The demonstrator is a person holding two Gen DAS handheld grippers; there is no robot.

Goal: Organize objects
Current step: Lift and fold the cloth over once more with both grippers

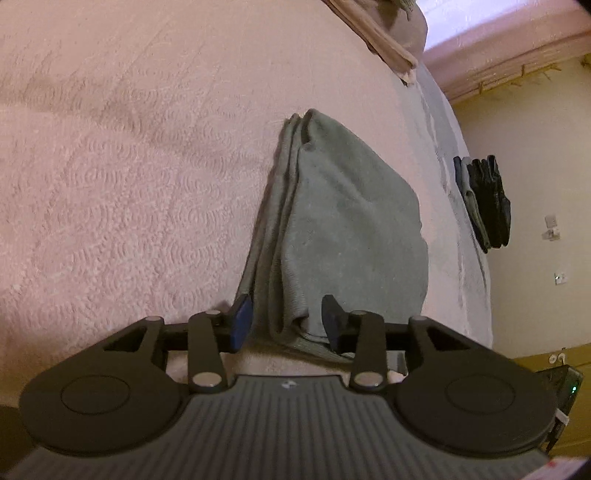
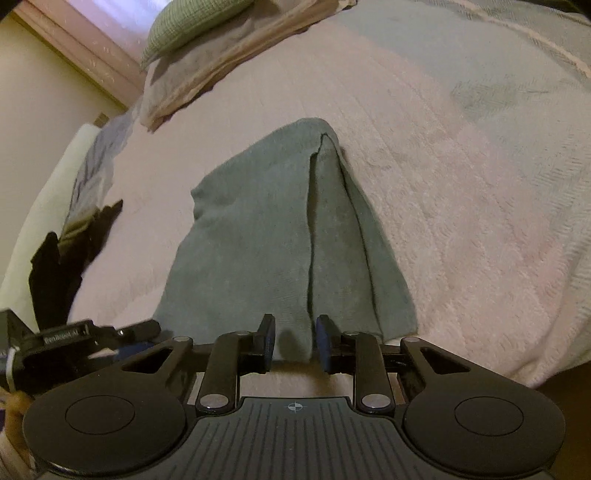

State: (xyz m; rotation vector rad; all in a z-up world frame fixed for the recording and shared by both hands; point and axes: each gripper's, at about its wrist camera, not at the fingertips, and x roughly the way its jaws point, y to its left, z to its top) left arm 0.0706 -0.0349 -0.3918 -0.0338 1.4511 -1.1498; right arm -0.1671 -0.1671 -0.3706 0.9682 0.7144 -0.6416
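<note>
- no container shows in either view; a folded grey-green towel [image 1: 343,221] lies flat on the pale pink bedspread [image 1: 129,166], near the bed's edge.
- left gripper [image 1: 286,321]: fingers spread, the towel's near corner between them, pads not pressing it.
- right gripper [image 2: 295,341]: fingers apart at the towel's near hem, clear of it.
- a green pillow [image 2: 192,22] rests at the bedhead; dark clothes [image 1: 487,199] hang off the bed's side, by a yellowish wall [image 1: 535,147].

A folded towel [image 1: 343,221] lies on the bed [image 1: 129,166], pillows [image 2: 192,29] behind.
</note>
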